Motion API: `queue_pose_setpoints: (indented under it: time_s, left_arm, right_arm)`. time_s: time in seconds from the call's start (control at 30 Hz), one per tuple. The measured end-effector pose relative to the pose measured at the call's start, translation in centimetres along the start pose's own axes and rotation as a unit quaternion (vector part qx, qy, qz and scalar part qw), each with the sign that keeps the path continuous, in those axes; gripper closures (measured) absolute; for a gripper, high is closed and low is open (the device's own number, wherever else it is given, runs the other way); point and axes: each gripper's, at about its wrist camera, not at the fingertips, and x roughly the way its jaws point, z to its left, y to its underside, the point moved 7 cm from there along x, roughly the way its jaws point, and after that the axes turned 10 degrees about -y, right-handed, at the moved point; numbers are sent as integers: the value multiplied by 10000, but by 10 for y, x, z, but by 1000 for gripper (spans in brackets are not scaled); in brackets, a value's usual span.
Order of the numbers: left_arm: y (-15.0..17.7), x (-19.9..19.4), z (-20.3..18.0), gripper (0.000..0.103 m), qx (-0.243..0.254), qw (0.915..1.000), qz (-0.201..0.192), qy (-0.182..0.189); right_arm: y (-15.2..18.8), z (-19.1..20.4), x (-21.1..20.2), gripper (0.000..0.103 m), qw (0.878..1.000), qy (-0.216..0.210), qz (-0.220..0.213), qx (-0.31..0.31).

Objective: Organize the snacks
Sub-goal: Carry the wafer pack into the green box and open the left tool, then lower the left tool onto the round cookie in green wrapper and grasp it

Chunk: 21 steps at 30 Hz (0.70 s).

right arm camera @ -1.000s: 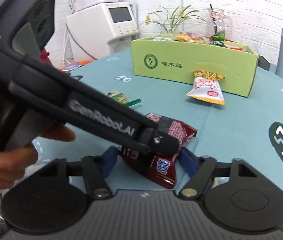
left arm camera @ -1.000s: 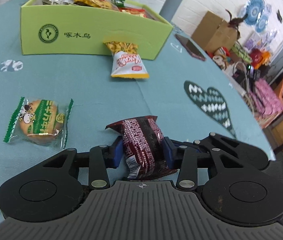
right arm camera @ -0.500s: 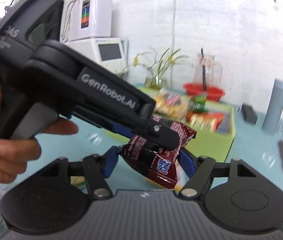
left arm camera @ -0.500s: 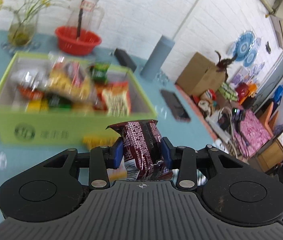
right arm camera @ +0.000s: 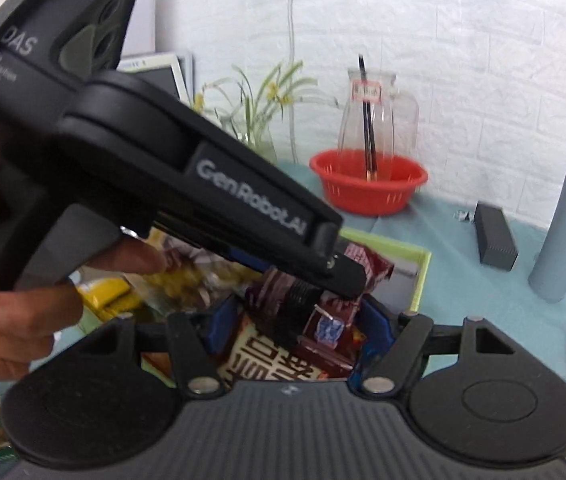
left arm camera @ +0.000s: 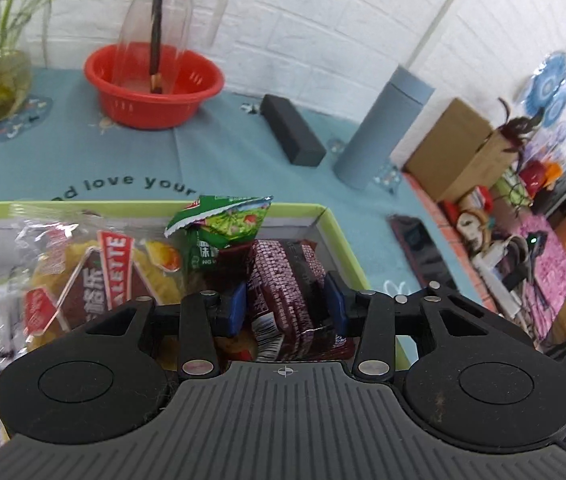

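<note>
Over the green box (left arm camera: 339, 224) now: the left gripper (left arm camera: 287, 304) has its blue pads either side of the dark red snack packet (left arm camera: 283, 280), jaws easing open around it, just above the packets already inside, beside a green packet (left arm camera: 223, 224). In the right wrist view the right gripper (right arm camera: 295, 320) is opening too, well wide, with that same red packet between its fingers. A red basket (left arm camera: 155, 92) sits farther back on the teal surface (left arm camera: 243, 168).
</note>
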Motion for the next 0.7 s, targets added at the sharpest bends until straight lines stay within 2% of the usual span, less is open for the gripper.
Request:
queue_pose_setpoints:
  time_s: [0.07,0.1,0.2,0.23,0.27,0.37,0.5,0.6,0.7]
  left_arm:
    - [-1,-2,0,79,20,10000,-15,56]
    - [-1,-3,-1,75,50,9999,-43,78]
    - [0,-17,-4,53,109,9998,-129,143]
    - [1,-28,-4,42,67,9995,-227,193]
    - [2,-41,-4,35,20,9990,-359,269]
    - [12,-92,-3,27,8,9958,-784,464]
    - [49,-146,15,20,-122,9928,-1145,327]
    - [93,-164,40,20,-404,9940,-1019,30]
    - [145,-172,71,20,-802,9940,-715,-216]
  right_arm:
    - [0,2,-1,21,10000,-43,-19,58]
    - [-1,0,-1,14,9999,-62,-55,83]
    - [-4,1,-9,8,9998,4,-166,75]
    - [-6,3,-17,8,9996,5,-271,78]
    - [-9,6,-28,8,9993,16,-373,86]
    - [-9,22,-66,8,9980,127,-613,-4]
    - [19,56,-103,7,9984,68,-561,-7]
    - [49,82,-110,7,9991,-135,-356,198]
    - [84,122,-115,7,9987,-350,-69,365]
